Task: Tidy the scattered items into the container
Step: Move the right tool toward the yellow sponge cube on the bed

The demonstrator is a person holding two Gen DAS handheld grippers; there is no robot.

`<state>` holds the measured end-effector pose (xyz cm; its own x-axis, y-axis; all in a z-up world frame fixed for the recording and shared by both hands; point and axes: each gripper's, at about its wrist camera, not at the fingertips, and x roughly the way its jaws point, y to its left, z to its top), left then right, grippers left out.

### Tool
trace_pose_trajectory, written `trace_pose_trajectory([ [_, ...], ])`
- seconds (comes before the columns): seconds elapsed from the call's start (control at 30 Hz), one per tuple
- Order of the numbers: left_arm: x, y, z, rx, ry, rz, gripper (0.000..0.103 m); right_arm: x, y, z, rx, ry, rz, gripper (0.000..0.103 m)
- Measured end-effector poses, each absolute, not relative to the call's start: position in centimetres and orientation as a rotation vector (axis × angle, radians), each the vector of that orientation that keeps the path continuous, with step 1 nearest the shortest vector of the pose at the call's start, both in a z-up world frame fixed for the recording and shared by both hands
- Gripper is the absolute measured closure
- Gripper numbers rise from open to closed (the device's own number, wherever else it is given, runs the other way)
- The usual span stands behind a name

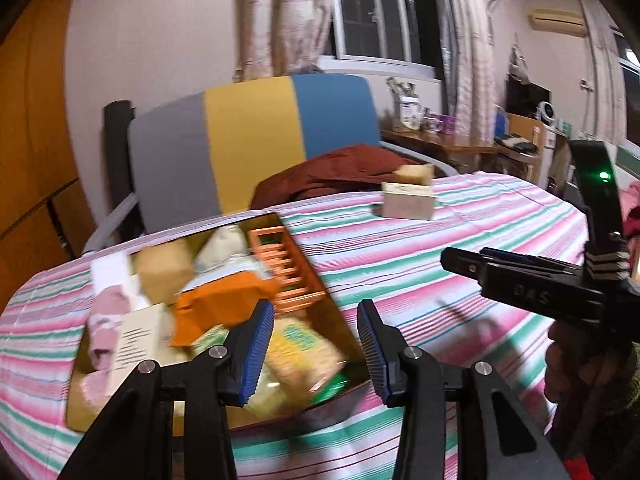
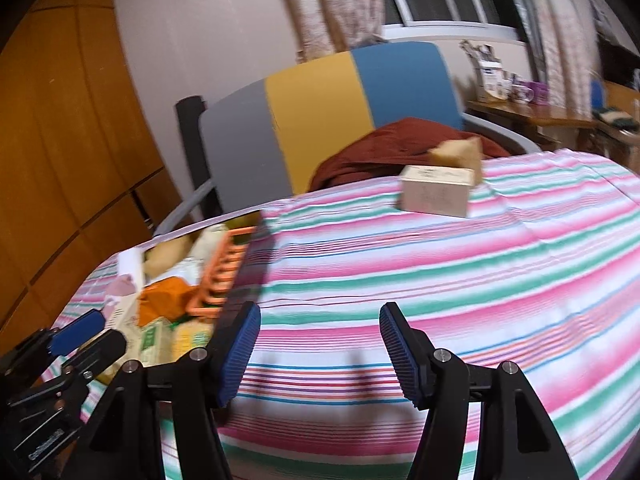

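From the left wrist, the left tongs (image 1: 316, 350) stand partly apart and grip nothing, poised over the near corner of the container (image 1: 344, 334), which sits on the striped counter (image 1: 460, 240) crammed with packets; a white box (image 1: 408, 200) lies well beyond it. From the right wrist, the right tongs (image 2: 320, 354) are spreading, empty, over bare cloth right of the container (image 2: 244, 276), the white box (image 2: 436, 196) far behind.

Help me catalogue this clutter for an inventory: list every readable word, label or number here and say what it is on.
"DAS": on the black body of the right gripper, left wrist view.
White print on the left gripper body, right wrist view: too blurred to read.
Print on the pale box on the striped cloth: blurred.
Lines on the printed sheet in the container: blurred.
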<state>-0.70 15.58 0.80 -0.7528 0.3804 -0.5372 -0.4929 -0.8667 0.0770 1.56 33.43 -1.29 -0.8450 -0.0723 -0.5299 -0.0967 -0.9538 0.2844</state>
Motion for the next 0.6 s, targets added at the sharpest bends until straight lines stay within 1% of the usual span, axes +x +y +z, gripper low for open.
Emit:
trace_pose_trajectory([
  [0.13, -0.5, 18.5, 0.0, -0.718, 0.316, 2.476, 0.059, 1.9, 36.5, -2.0, -0.860, 0.501, 2.898, 0.040],
  [0.33, 0.1, 22.8, -3.1, -0.757, 0.360, 2.340, 0.059, 1.8, 40.8, -3.1, -0.865, 0.538, 2.800, 0.039],
  [0.6, 0.0, 24.6, -6.3, -0.808, 0.381, 2.256, 0.059, 0.9, 43.0, -4.5, -0.902, 0.541, 2.745, 0.039],
])
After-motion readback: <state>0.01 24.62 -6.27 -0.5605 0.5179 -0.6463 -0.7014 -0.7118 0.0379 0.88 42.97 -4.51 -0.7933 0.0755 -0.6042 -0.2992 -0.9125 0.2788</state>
